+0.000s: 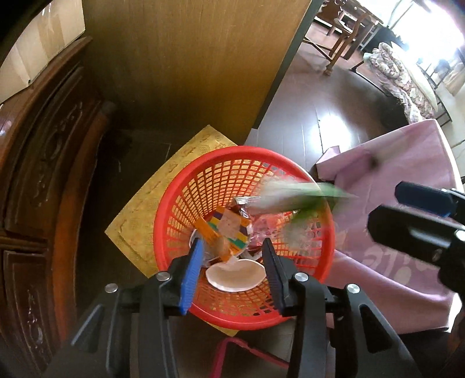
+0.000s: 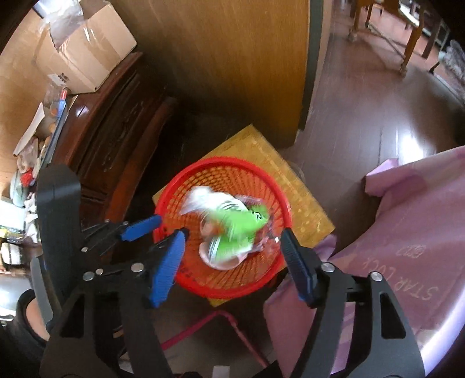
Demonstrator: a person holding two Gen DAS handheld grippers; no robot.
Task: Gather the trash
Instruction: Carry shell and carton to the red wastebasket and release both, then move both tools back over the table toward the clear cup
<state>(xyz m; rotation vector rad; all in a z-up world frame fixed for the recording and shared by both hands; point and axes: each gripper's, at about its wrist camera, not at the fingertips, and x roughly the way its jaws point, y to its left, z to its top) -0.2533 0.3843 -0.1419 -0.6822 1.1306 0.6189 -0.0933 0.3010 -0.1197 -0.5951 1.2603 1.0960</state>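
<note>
Both your jaws stood apart over the red basket (image 1: 174, 203), gripping nothing; green wrapper (image 2: 244, 224) mid-drop (blurred). Releasing directly above the rim suited it.

A home: carved wooden cabinet (image 1: 43, 174), wooden chairs (image 1: 343, 26), pink tablecloth (image 1: 407, 174).

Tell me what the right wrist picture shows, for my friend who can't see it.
A blurry green and white wrapper is over a red basket of trash, between the open right claw's blue fingers. The basket sits on a yellow mat, with the left claw and a pink cloth beside it.
</note>
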